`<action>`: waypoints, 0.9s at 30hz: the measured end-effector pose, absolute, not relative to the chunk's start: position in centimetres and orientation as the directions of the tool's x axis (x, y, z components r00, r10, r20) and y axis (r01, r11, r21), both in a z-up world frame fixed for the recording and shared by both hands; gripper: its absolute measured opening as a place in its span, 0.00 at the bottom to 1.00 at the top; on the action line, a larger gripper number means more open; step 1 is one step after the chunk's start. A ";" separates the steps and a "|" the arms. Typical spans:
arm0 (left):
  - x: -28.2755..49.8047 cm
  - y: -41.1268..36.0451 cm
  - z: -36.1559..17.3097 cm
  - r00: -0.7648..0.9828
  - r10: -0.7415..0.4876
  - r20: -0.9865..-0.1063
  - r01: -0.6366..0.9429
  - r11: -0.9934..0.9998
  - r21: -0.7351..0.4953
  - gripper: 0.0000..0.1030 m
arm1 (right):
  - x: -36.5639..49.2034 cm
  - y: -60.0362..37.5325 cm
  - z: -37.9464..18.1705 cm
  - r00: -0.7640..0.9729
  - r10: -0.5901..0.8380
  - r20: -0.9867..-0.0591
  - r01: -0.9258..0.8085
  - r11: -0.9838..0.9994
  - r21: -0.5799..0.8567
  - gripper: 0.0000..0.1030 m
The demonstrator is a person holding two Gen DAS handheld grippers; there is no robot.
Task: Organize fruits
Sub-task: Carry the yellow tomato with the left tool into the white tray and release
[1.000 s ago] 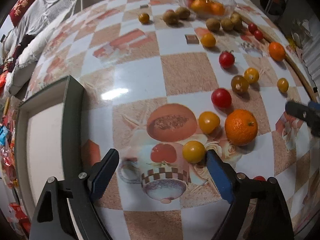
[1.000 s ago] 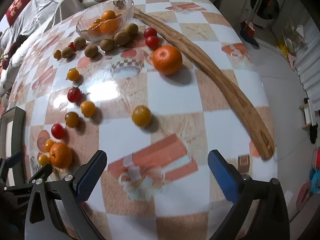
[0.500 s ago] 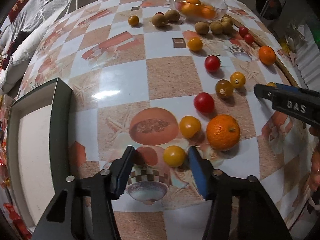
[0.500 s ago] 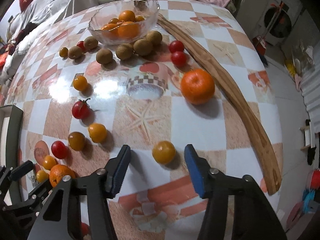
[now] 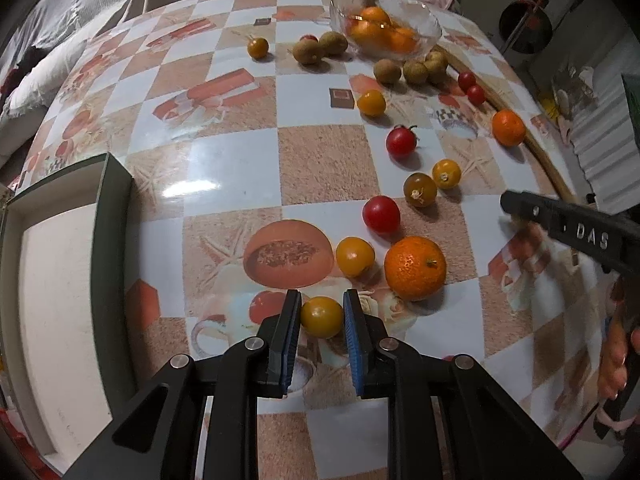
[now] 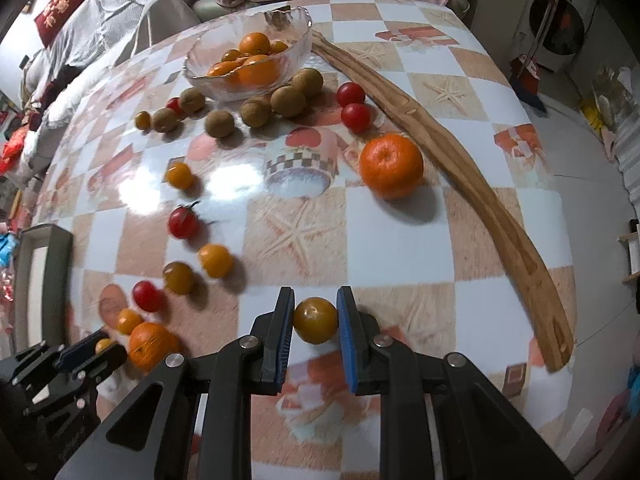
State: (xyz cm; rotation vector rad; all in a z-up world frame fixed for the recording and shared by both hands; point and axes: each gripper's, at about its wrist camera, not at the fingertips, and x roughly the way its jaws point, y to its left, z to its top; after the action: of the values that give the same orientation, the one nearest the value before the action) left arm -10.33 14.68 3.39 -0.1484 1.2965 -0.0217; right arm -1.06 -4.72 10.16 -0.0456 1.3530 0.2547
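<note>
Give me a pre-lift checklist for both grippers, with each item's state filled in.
1. Left gripper centred on its yellow tomato: ok, the tomato sits between the jaws.
2. Right gripper centred on its own yellow tomato: ok.
3. Both pairs of jaws pressing firmly: cannot tell; the pads lie against the fruit, but the force does not show.
4. Neighbours clear of the left jaws: ok, the orange lies apart from them.
5. Bowl has room: ok, oranges fill only part of it.
6. Path to the bowl: not ok, brown fruits crowd its near side, so lift high.
</note>
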 end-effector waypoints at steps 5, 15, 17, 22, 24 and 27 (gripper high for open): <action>-11.1 15.9 5.3 0.305 -0.113 -0.945 -0.071 0.987 -0.141 0.22 | -2.4 -3.5 11.7 0.184 0.190 -0.964 -0.231 0.962 0.146 0.23; -12.8 21.9 8.3 0.366 -0.088 -0.927 -0.151 0.977 -0.152 0.22 | -3.7 2.5 14.2 0.170 0.250 -0.953 -0.320 0.929 0.186 0.23; -13.3 23.7 8.7 0.375 -0.074 -0.924 -0.178 0.972 -0.150 0.22 | -3.9 4.6 14.7 0.163 0.269 -0.949 -0.346 0.916 0.200 0.23; -14.7 28.3 9.0 0.385 -0.021 -0.923 -0.259 0.957 -0.130 0.22 | -4.3 10.1 15.1 0.138 0.313 -0.940 -0.413 0.880 0.233 0.23; -15.3 30.4 8.7 0.380 0.006 -0.925 -0.294 0.949 -0.115 0.22 | -4.6 12.2 15.2 0.127 0.328 -0.936 -0.437 0.866 0.244 0.23; -16.1 33.3 7.8 0.365 0.046 -0.930 -0.341 0.936 -0.088 0.22 | -5.0 16.3 15.2 0.102 0.353 -0.930 -0.484 0.834 0.264 0.23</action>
State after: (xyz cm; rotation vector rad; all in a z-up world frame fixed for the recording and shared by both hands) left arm -16.14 33.32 7.85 -0.2858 1.1747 0.2529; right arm -5.03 16.29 15.15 -0.1181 1.3328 0.6200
